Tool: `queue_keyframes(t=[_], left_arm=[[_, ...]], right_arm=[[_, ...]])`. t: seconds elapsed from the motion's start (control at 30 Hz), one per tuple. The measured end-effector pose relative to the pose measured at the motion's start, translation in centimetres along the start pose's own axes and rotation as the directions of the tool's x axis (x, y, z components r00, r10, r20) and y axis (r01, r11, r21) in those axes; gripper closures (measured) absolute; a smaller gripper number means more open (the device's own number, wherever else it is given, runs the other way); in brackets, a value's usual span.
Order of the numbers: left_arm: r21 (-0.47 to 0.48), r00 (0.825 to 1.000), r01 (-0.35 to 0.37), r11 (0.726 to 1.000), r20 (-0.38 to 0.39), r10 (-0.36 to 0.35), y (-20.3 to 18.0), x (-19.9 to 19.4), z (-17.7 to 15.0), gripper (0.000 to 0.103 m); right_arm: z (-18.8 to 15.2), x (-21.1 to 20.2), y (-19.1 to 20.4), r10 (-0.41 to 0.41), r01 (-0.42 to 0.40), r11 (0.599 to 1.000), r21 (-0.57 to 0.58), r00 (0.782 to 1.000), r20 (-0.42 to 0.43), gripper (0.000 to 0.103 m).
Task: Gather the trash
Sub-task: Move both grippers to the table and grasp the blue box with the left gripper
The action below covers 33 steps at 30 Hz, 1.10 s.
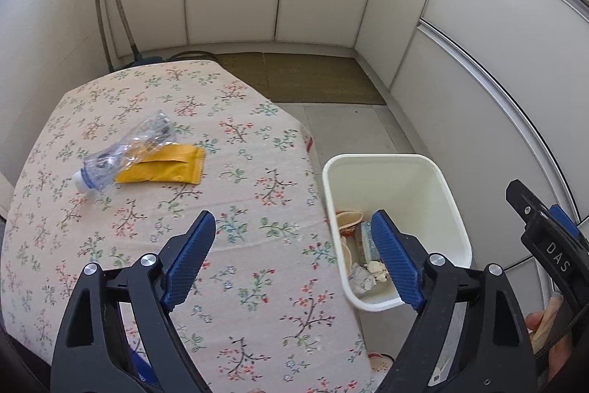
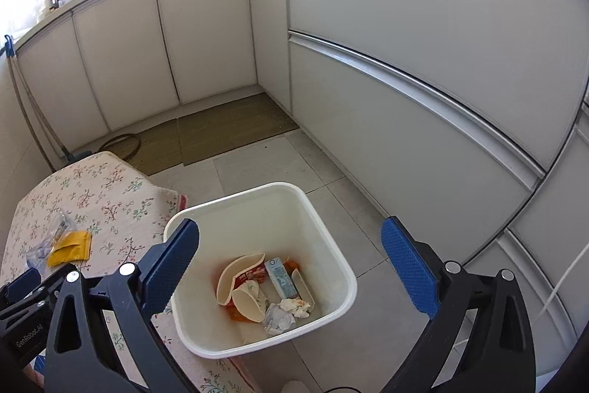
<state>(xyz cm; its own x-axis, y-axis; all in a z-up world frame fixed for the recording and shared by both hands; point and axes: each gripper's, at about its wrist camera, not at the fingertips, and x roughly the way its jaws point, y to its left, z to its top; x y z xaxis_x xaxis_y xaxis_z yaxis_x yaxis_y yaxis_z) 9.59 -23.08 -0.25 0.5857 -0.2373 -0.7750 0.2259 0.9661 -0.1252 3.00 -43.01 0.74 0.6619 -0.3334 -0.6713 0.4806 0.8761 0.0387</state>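
White cabinet fronts [image 2: 405,24] fill the space ahead of both grippers, their upper parts bent by the lens, with a brown floor mat [image 1: 313,76] at their foot. The flowered tabletop [image 1: 147,245] runs under and ahead of the left gripper [image 1: 294,256], whose blue pads are spread wide with nothing between them; the near edge of the tabletop is cut off behind its black frame. The white bin [image 2: 342,267] stands on the floor just beside the tabletop, directly below and ahead of the right gripper [image 2: 291,267], which is also spread wide and empty. Inside the bin lie broken cream shells, a small blue carton [image 2: 281,277] and crumpled paper [image 2: 279,319], partly overlapping; the orange scraps beneath them are hard to identify. Ahead and to the left of the left gripper, a crushed clear bottle [image 1: 125,150] rests on the tabletop, overlapping a yellow packet [image 1: 165,166] and hiding its upper left corner. The bottle's label is unreadable.
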Motion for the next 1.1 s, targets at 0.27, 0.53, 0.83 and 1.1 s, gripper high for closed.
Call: queue_keyframes(t=[0.27, 0.53, 0.83, 1.1], left_arm=[[-0.053, 0.997, -0.073, 0.996, -0.015, 0.073, 6.0, -2.9, -2.3, 0.018], [-0.105, 0.988, -0.148, 0.983, -0.057, 0.143, 12.3, -5.6, -4.9, 0.018], [-0.237, 0.976, -0.202, 0.950, -0.135, 0.173, 18.5, -7.2, -8.0, 0.016], [-0.375, 0.956, -0.193, 0.907, -0.280, 0.088, 21.5, -4.5, -10.6, 0.016]], right_arm=[[-1.8, -1.5, 5.4, 0.081, -0.083, 0.988, -0.134, 0.996, -0.026, 0.007], [-4.2, -3.3, 11.4, 0.175, -0.187, 0.950, -0.250, 0.982, -0.069, 0.007], [-7.5, -4.8, 17.7, 0.219, -0.246, 0.881, -0.403, 0.969, -0.113, 0.007], [-8.6, -4.9, 19.9, 0.224, -0.274, 0.856, -0.438, 0.961, -0.164, 0.007]])
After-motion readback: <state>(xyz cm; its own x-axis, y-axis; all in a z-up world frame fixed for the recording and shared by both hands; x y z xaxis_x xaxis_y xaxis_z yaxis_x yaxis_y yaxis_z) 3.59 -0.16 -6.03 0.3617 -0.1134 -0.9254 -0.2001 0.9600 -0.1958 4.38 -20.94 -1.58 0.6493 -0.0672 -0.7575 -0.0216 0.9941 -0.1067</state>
